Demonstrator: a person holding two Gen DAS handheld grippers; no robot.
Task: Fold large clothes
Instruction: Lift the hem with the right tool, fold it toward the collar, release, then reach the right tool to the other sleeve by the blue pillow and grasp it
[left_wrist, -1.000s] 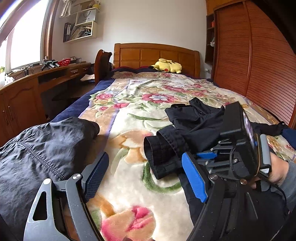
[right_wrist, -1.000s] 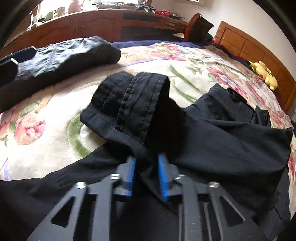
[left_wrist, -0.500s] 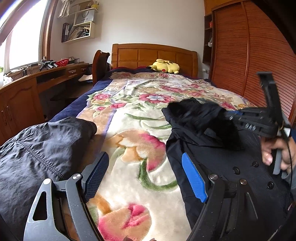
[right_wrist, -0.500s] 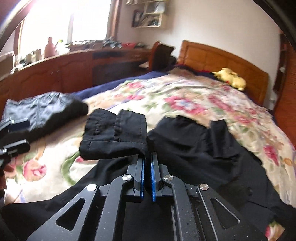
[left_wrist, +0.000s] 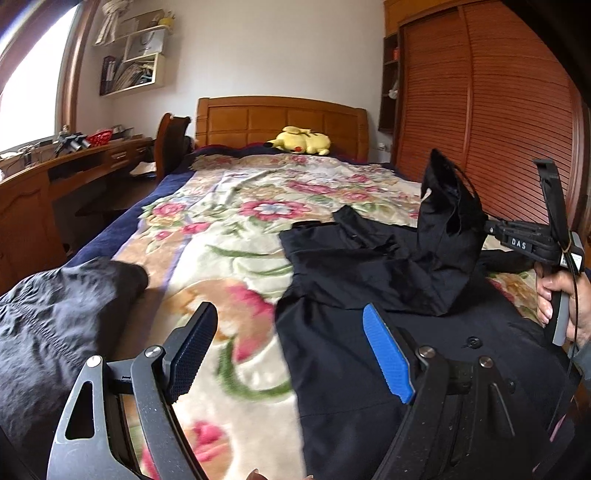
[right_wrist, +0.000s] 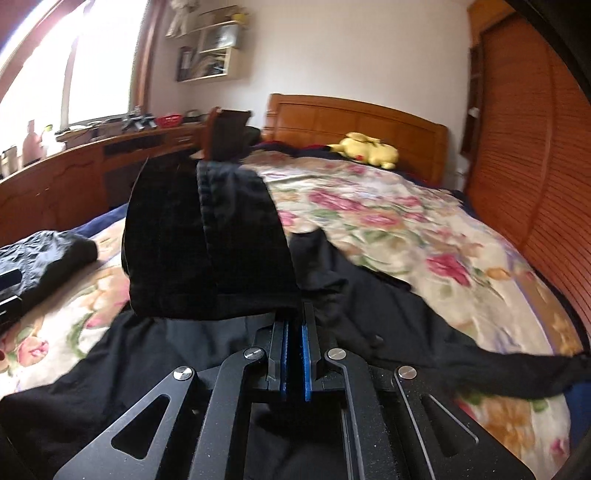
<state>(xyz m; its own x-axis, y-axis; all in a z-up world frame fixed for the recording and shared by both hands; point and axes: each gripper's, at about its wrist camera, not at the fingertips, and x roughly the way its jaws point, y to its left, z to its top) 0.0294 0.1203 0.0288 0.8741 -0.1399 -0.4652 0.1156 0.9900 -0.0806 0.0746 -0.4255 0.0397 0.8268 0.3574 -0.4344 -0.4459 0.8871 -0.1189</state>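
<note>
Black and limp, the coat lay spread on the floral bed, its sleeve cuff pinched aloft in the right gripper's closed jaws, the left gripper gaping, empty.

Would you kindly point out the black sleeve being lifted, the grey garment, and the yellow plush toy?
black sleeve (right_wrist: 207, 243), right wrist view, on the raised cuff.
grey garment (left_wrist: 55, 310), left wrist view, on its crumpled middle.
yellow plush toy (left_wrist: 303, 140), left wrist view, on its body.

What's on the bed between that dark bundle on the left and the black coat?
Only bare floral blanket separates the dark bundle from the black coat; the left wrist view shows it.
</note>
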